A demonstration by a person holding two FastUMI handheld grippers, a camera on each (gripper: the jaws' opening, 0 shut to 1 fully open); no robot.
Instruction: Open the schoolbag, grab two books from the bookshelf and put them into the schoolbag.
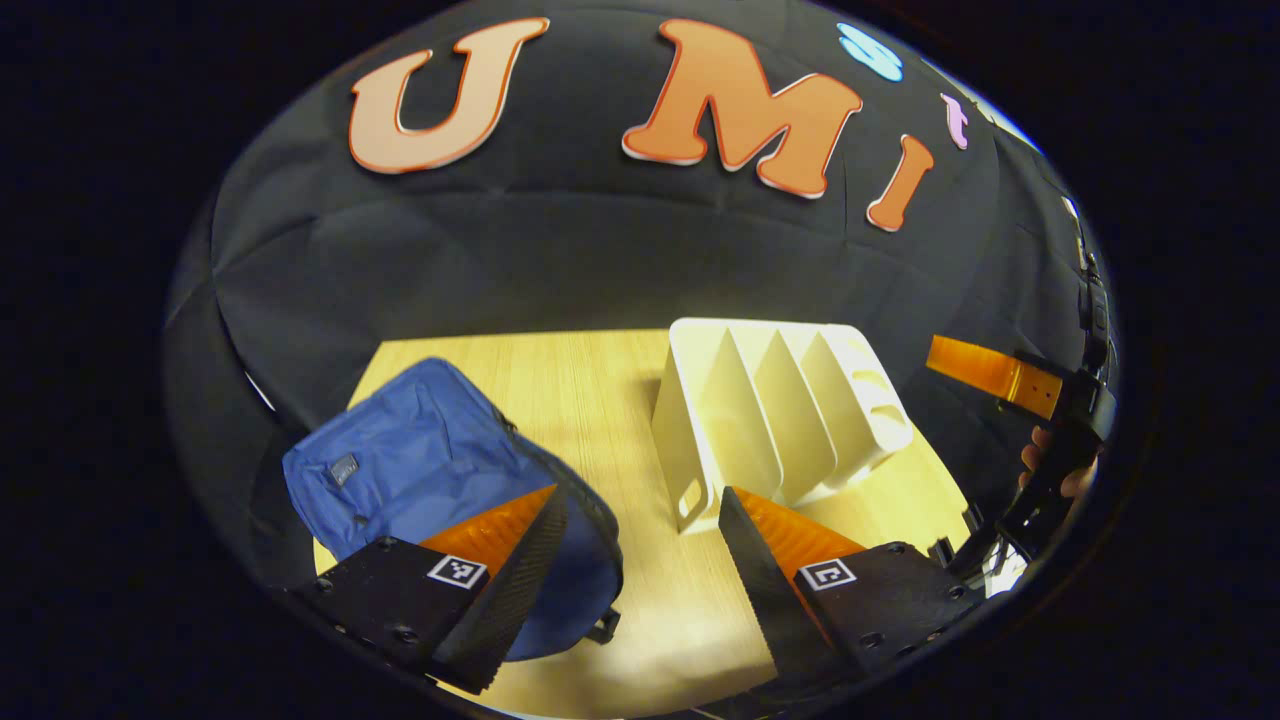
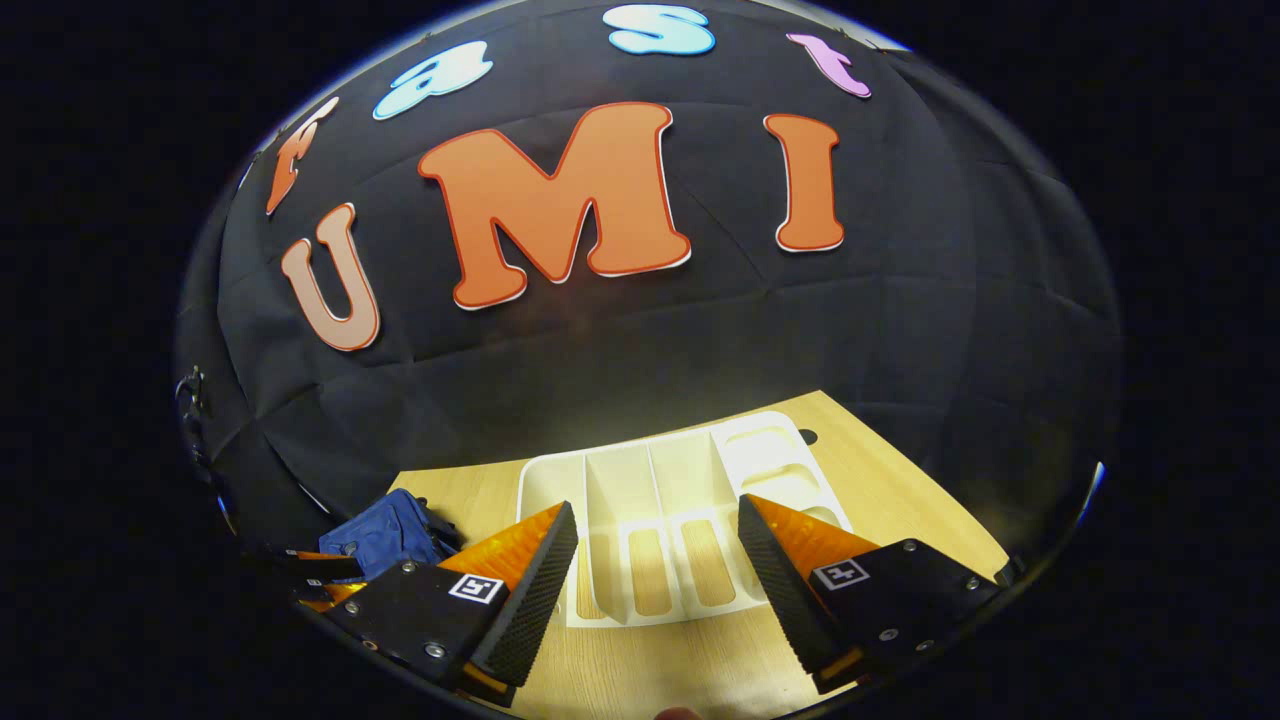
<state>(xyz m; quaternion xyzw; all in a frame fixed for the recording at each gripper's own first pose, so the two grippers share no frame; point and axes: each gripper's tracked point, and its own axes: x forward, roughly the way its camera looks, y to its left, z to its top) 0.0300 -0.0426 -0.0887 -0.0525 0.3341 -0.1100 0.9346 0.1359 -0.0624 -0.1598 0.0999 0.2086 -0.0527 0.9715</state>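
The left gripper (image 1: 640,560) hangs with jaws wide between the blue schoolbag (image 1: 430,470) and white bookshelf (image 1: 770,410), while the right gripper (image 2: 655,570), jaws wide, hovers over that bookshelf's slots, a hand (image 1: 1060,470) gripping it beyond the shelf.

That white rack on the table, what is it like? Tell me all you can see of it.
The white rack looks like smooth moulded plastic, with upright dividers forming several slots. No books show in the slots that can be seen. Its base has long cut-outs through which the wooden table shows, and one end wall has a rounded handle hole. It stands upright on the table, right of the blue bag and apart from it. Nothing grips it.
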